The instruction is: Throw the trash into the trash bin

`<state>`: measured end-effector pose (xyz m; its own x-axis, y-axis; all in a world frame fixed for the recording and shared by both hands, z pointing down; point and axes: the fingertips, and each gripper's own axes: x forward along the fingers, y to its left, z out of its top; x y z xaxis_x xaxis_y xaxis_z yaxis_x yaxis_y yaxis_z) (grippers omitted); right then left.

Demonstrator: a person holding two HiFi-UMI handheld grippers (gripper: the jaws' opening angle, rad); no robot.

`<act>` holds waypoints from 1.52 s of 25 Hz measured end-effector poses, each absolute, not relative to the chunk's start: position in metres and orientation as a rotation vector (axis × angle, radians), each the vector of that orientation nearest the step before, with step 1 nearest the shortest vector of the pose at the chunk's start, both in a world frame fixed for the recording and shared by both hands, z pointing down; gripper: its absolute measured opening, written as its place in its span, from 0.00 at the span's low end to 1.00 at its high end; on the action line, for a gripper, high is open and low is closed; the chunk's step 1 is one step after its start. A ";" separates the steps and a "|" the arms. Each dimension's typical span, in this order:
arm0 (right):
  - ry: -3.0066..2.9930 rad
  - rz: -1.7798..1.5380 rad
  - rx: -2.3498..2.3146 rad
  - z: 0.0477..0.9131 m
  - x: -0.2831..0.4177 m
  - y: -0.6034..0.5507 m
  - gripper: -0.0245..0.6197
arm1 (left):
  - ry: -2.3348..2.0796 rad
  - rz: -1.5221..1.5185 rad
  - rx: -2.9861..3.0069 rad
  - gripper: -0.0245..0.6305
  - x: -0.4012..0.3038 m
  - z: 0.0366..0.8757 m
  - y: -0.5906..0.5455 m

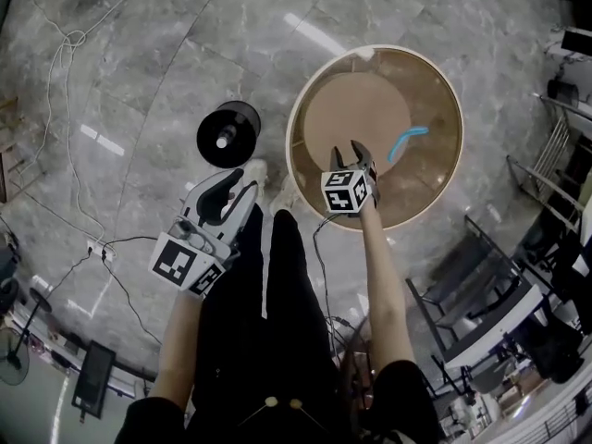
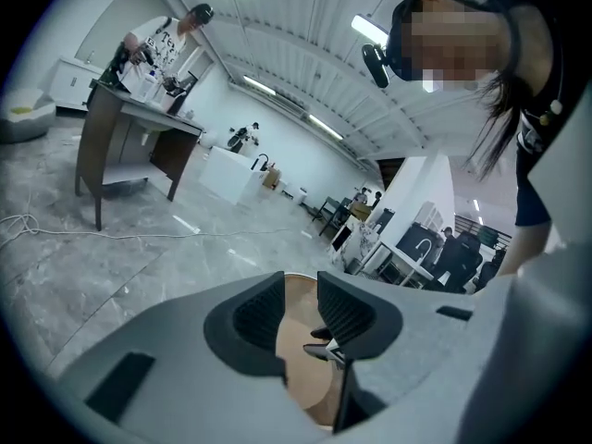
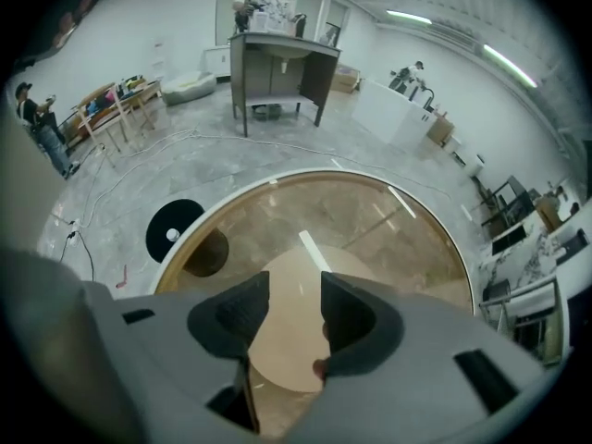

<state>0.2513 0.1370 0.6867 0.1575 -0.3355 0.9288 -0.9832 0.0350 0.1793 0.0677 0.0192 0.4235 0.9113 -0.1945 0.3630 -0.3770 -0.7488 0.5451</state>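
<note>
A blue curved scrap (image 1: pixel 408 141) lies on the round glass table (image 1: pixel 435 183). Left of the table a black trash bin (image 1: pixel 228 133) stands on the floor, with a small white thing inside. My right gripper (image 1: pixel 363 155) hangs over the table's near part, left of the blue scrap, its jaws open with nothing between them. In the right gripper view, the right gripper (image 3: pixel 294 294) looks down on the table (image 3: pixel 398 239), with the bin (image 3: pixel 174 232) to its left. My left gripper (image 1: pixel 229 192) hovers just near of the bin, open and holding nothing. The left gripper (image 2: pixel 301 294) frames the table's edge.
Cables (image 1: pixel 65 40) trail over the grey marble floor, with a power strip (image 1: pixel 97 248) at the left. Chairs and desks (image 1: pixel 518 285) crowd the right side. A dark desk (image 3: pixel 277 77) with a person behind it stands farther off.
</note>
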 end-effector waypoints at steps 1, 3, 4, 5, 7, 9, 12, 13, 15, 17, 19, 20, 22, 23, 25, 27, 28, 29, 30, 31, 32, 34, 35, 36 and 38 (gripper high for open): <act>-1.320 0.870 1.498 0.686 0.259 0.147 0.32 | -0.382 0.386 2.435 0.21 0.074 0.424 0.022; -1.273 0.897 1.529 0.686 0.276 0.167 0.32 | -0.339 0.405 2.443 0.21 0.086 0.424 0.027; -1.251 0.905 1.538 0.687 0.285 0.176 0.32 | -0.323 0.412 2.446 0.21 0.093 0.425 0.029; -1.230 0.910 1.547 0.687 0.295 0.185 0.32 | -0.308 0.417 2.448 0.21 0.100 0.425 0.032; -1.185 0.925 1.566 0.689 0.312 0.203 0.32 | -0.275 0.429 2.453 0.21 0.113 0.426 0.036; -1.135 0.948 1.592 0.691 0.328 0.220 0.32 | -0.237 0.445 2.459 0.21 0.124 0.427 0.043; -1.068 0.981 1.635 0.695 0.347 0.240 0.31 | -0.187 0.470 2.467 0.21 0.137 0.427 0.052; -1.050 0.991 1.646 0.697 0.352 0.245 0.31 | -0.175 0.475 2.470 0.21 0.141 0.428 0.055; -1.022 1.009 1.661 0.702 0.361 0.251 0.31 | -0.155 0.488 2.475 0.21 0.147 0.428 0.059; -1.007 1.027 1.662 0.708 0.366 0.256 0.31 | -0.141 0.504 2.479 0.21 0.151 0.429 0.062; -0.999 1.045 1.655 0.715 0.370 0.258 0.30 | -0.133 0.517 2.484 0.21 0.153 0.430 0.064; -0.994 1.053 1.653 0.718 0.372 0.259 0.29 | -0.132 0.522 2.485 0.21 0.154 0.431 0.065; -0.977 1.046 1.657 0.720 0.376 0.260 0.23 | -0.131 0.529 2.484 0.21 0.155 0.432 0.066; -0.964 1.031 1.659 0.720 0.378 0.260 0.18 | -0.130 0.531 2.484 0.21 0.155 0.432 0.066; -0.946 0.999 1.655 0.720 0.381 0.260 0.10 | -0.131 0.534 2.483 0.21 0.156 0.432 0.067; -0.942 0.993 1.647 0.721 0.382 0.259 0.09 | -0.135 0.534 2.480 0.21 0.155 0.432 0.066; -0.940 0.993 1.644 0.722 0.382 0.259 0.08 | -0.139 0.533 2.479 0.21 0.155 0.433 0.066; -0.939 0.991 1.642 0.722 0.383 0.258 0.06 | -0.143 0.531 2.478 0.21 0.154 0.433 0.065; -0.940 0.987 1.641 0.721 0.383 0.258 0.06 | -0.147 0.529 2.477 0.21 0.154 0.433 0.064; -0.943 0.979 1.640 0.719 0.384 0.256 0.06 | -0.150 0.528 2.476 0.21 0.153 0.433 0.064; -0.950 0.969 1.641 0.716 0.383 0.254 0.05 | -0.153 0.526 2.476 0.21 0.153 0.433 0.064; -0.970 0.950 1.644 0.711 0.381 0.249 0.05 | -0.161 0.520 2.477 0.21 0.151 0.432 0.063; -0.982 0.940 1.644 0.708 0.379 0.246 0.05 | -0.167 0.517 2.477 0.21 0.149 0.431 0.062; -0.995 0.930 1.644 0.706 0.377 0.243 0.05 | -0.174 0.514 2.476 0.21 0.148 0.431 0.061; -1.024 0.907 1.638 0.703 0.372 0.234 0.05 | -0.189 0.504 2.475 0.21 0.145 0.430 0.059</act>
<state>0.3716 0.2342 0.7028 0.3697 -0.2051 0.9062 -0.9243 -0.1808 0.3361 0.1448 0.0586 0.4300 0.9178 -0.0191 0.3966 -0.2466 -0.8103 0.5317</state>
